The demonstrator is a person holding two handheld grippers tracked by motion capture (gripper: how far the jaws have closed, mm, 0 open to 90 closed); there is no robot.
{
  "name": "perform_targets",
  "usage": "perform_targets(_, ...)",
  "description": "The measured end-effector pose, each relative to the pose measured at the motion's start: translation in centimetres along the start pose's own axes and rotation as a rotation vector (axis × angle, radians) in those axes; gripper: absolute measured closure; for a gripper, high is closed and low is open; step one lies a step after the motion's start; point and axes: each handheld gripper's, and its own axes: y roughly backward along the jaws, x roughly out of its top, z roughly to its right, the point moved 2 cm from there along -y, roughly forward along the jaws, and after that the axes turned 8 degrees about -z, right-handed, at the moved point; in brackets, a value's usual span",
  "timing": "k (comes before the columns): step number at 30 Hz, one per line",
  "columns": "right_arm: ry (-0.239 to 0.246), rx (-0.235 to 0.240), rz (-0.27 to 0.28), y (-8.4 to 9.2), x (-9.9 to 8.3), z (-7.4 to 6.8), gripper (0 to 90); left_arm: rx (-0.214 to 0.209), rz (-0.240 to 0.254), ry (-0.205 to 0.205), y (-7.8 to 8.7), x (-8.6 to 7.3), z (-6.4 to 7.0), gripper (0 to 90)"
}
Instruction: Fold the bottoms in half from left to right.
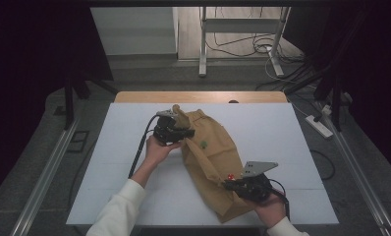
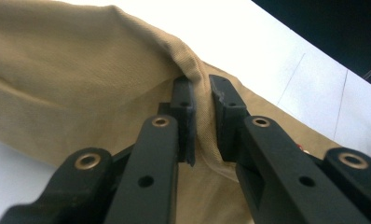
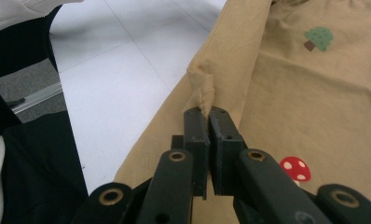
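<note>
A tan cloth garment (image 1: 210, 155) with a small green tree print (image 3: 319, 37) and a red mushroom print (image 3: 296, 169) lies on the white table (image 1: 282, 142). My left gripper (image 1: 176, 129) is shut on a fold of the cloth near the garment's far end, and in the left gripper view the fabric (image 2: 81, 79) is pinched between the two black jaws of that gripper (image 2: 201, 100). My right gripper (image 1: 233, 186) is shut on a hemmed corner at the near end, and the corner (image 3: 201, 95) sticks up above the jaws of the gripper (image 3: 207, 125).
A wooden strip (image 1: 198, 97) runs along the table's far edge. Beyond it stand a metal frame (image 1: 242, 29) and loose cables on the floor. A power strip (image 1: 320, 126) lies at the right. Bare white table surrounds the garment on both sides.
</note>
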Motion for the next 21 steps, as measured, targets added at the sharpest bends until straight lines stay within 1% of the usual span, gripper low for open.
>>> perform_targets(14,-0.02,-0.021,0.018,1.2,-0.8,0.1,86.3,-0.011,-0.012,-0.011,-1.2,1.1,0.7,80.2)
perform_targets(21,-0.029,-0.025,0.015,1.5,-1.3,0.3,86.3,-0.013,-0.025,-0.014,-2.1,1.7,1.1,80.0)
